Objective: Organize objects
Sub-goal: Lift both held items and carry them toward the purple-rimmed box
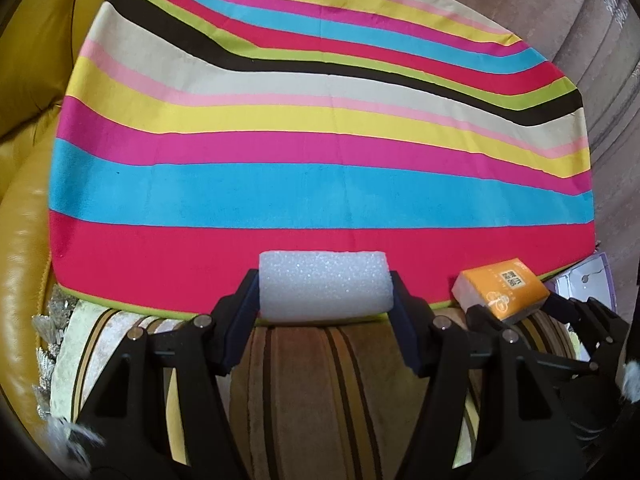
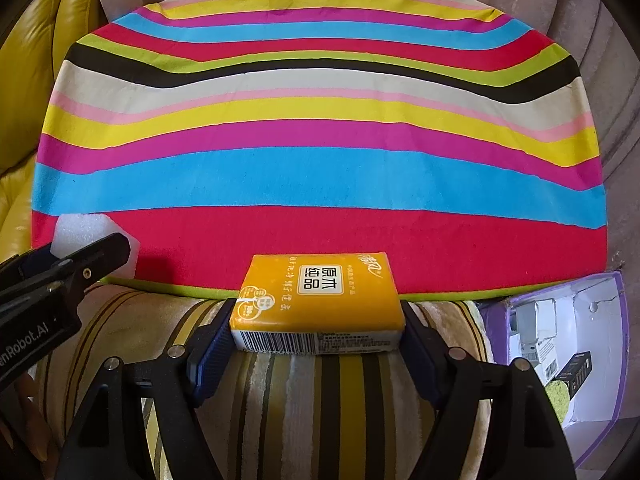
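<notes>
Left wrist view: striped cushion (image 1: pixel 320 140) on grey sofa (image 1: pixel 560 20).

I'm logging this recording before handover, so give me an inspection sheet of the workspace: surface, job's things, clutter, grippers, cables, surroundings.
Surface: striped cushion lying flat, overlapping a brown-and-yellow striped pillow at its near edge.
Job's things: white foam block and orange tissue pack, both at the cushion's near edge.
Clutter: purple box at the right, holding small packages.
Grippers: left gripper shut on the foam block; right gripper shut on the tissue pack.
Cables: nothing seen.
Surroundings: yellow leather sofa at the left, greyish-pink upholstery behind.
</notes>
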A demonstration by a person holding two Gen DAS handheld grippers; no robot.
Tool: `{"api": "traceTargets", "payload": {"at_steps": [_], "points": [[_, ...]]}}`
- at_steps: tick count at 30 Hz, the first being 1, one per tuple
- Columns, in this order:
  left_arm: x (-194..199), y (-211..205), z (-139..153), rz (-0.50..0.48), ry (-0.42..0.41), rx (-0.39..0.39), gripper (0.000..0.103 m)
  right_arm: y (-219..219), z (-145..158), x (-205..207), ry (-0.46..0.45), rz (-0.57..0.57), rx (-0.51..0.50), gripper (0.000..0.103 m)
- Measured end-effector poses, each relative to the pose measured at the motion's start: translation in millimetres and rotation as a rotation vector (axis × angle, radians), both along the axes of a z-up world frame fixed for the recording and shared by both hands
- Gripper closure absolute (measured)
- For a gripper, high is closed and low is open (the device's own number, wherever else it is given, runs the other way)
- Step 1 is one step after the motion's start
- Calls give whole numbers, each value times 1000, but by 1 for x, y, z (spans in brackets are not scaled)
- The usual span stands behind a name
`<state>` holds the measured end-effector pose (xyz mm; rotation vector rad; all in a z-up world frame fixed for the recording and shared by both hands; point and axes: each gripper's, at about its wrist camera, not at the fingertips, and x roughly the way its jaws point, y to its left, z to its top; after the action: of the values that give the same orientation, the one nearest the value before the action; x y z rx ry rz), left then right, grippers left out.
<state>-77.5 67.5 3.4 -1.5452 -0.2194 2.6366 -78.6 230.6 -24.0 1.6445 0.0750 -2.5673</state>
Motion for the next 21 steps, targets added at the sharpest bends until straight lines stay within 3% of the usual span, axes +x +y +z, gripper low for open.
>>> {"api": "traceTargets", "payload": {"at_steps": [5, 10, 14, 21], "points": [[-12, 1, -17, -3, -70, 14, 38, -1, -13, -16, -34, -9, 10, 27], [-9, -9, -23, 33, -104, 78, 18, -3, -16, -14, -61, 9, 0, 20], [-9, -9, -25, 43, -109, 78, 18, -1, -17, -17, -70, 6, -24, 18], [-10, 3, -20, 32, -85, -6, 30, 6, -23, -25, -85, -9, -49, 18]]}}
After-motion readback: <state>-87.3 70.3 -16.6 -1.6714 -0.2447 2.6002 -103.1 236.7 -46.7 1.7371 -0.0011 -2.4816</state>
